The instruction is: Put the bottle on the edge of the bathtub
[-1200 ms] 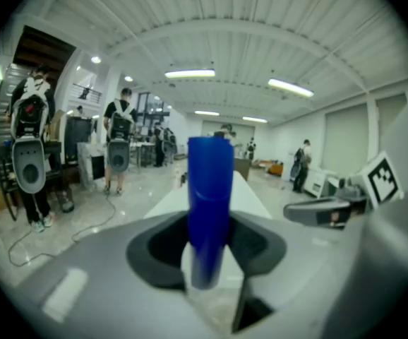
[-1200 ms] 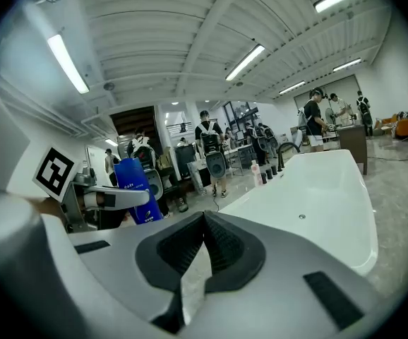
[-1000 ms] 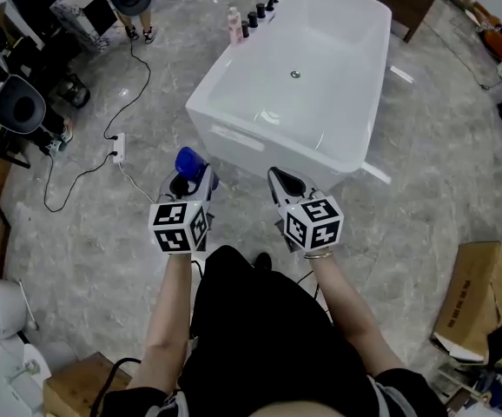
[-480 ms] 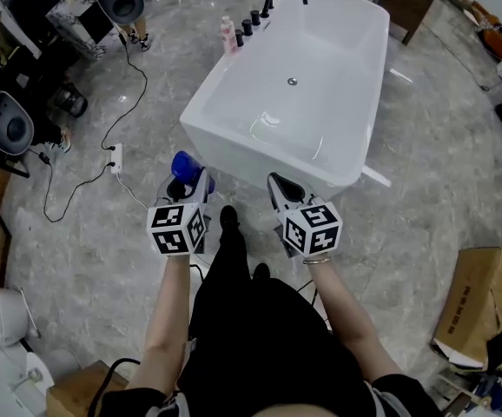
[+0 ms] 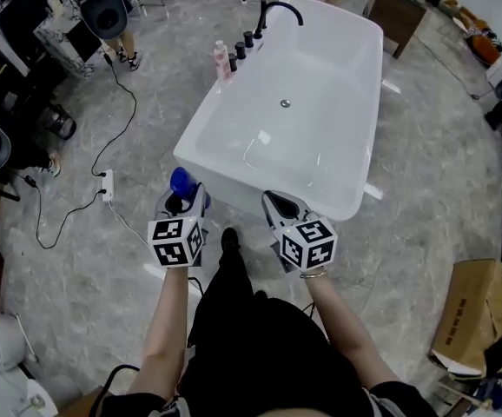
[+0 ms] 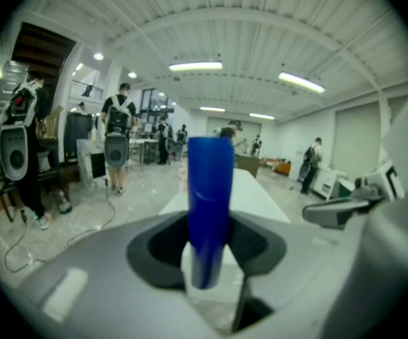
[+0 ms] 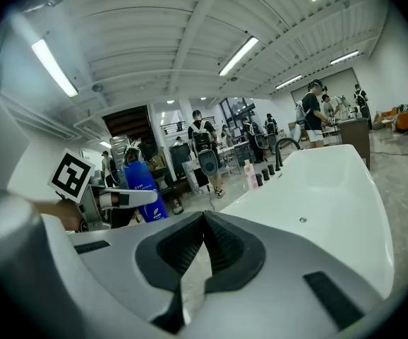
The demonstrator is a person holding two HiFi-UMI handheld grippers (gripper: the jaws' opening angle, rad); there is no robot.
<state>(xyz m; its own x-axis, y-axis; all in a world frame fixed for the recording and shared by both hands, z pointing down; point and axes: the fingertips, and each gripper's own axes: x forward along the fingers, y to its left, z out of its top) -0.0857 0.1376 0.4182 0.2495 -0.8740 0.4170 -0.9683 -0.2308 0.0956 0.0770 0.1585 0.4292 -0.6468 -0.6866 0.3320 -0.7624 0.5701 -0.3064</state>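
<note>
A blue bottle [image 5: 181, 182] stands upright between the jaws of my left gripper [image 5: 184, 200], which is shut on it; in the left gripper view the blue bottle [image 6: 208, 210] fills the middle. It hangs just short of the near left corner of the white bathtub [image 5: 234, 168]. My right gripper [image 5: 279, 205] is shut with nothing in it, hovering by the tub's near rim. In the right gripper view the bathtub [image 7: 345, 189] stretches ahead, and the bottle [image 7: 144, 189] shows at the left in the other gripper.
A pink bottle [image 5: 221, 59] and several dark bottles [image 5: 241, 49] stand on the tub's far left rim beside a black faucet [image 5: 277, 10]. A power strip and cable [image 5: 105, 183] lie on the marble floor at left. Cardboard box [image 5: 477, 311] at right. People stand in the background.
The person has stepped closer to the tub; both grippers have moved forward towards its near rim, the left still carrying the blue bottle.
</note>
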